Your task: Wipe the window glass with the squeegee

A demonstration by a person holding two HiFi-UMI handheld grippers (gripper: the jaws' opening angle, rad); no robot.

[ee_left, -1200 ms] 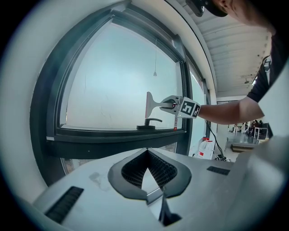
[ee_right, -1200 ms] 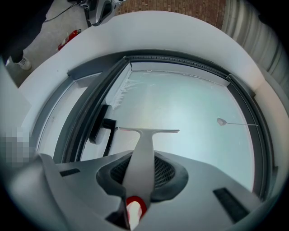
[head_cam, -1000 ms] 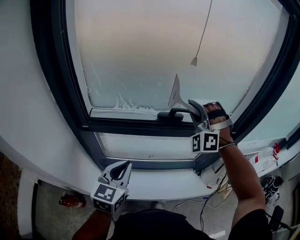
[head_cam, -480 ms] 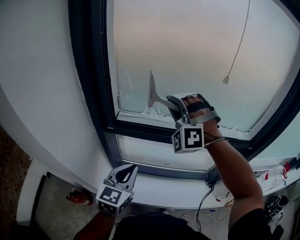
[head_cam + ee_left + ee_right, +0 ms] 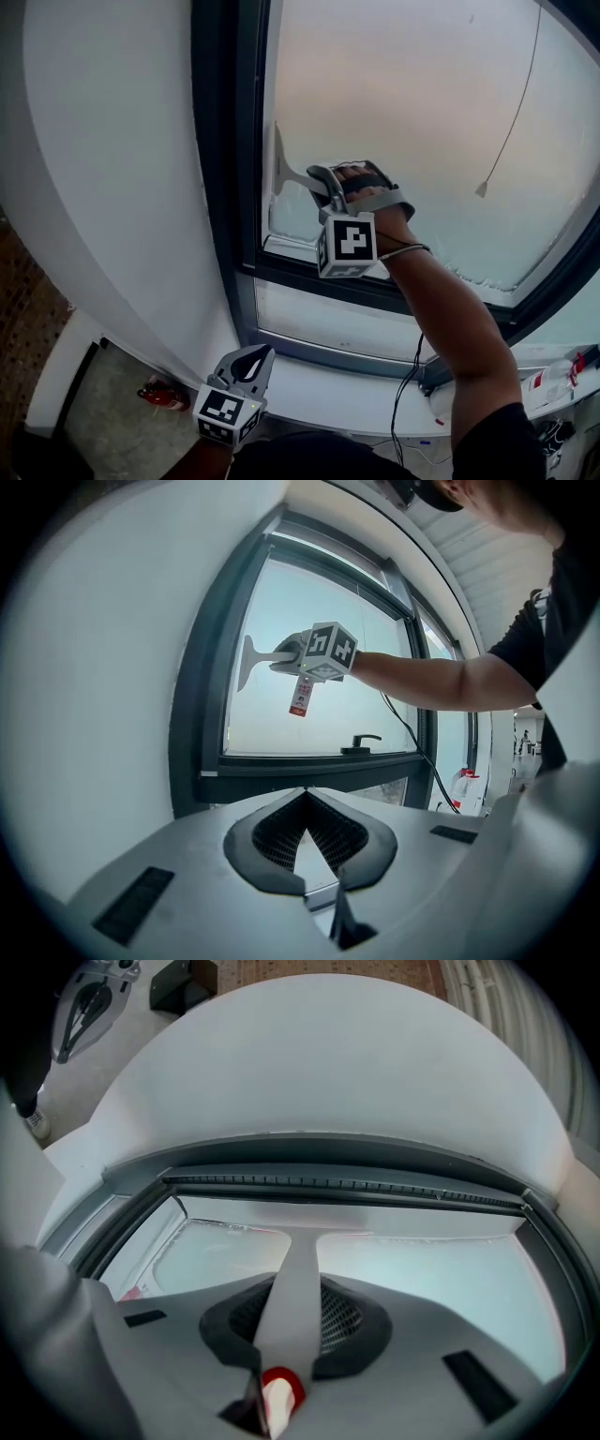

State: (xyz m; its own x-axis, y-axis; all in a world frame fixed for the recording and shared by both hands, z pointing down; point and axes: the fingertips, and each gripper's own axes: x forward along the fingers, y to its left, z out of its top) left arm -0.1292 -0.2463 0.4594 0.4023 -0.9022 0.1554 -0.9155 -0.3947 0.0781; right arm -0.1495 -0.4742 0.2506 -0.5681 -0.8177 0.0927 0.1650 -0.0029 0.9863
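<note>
Grey-plastic right gripper [image 5: 322, 180] clamped on the squeegee [image 5: 278, 161] handle, blade on the window glass [image 5: 422, 103] at the pane's 9 o'clock edge beside the frame [image 5: 225, 141], left gripper [image 5: 247, 362] closed and empty at 6 o'clock; risk: blade catches frame, twists in grip, streaks.

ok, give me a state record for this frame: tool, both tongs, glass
tool: squeegee, blade upright on the window glass, close to the frame on the left
right tongs: shut on the squeegee's handle
left tongs: shut, empty, held low, away from the glass
glass: whitish streaks along the lower edge
</note>
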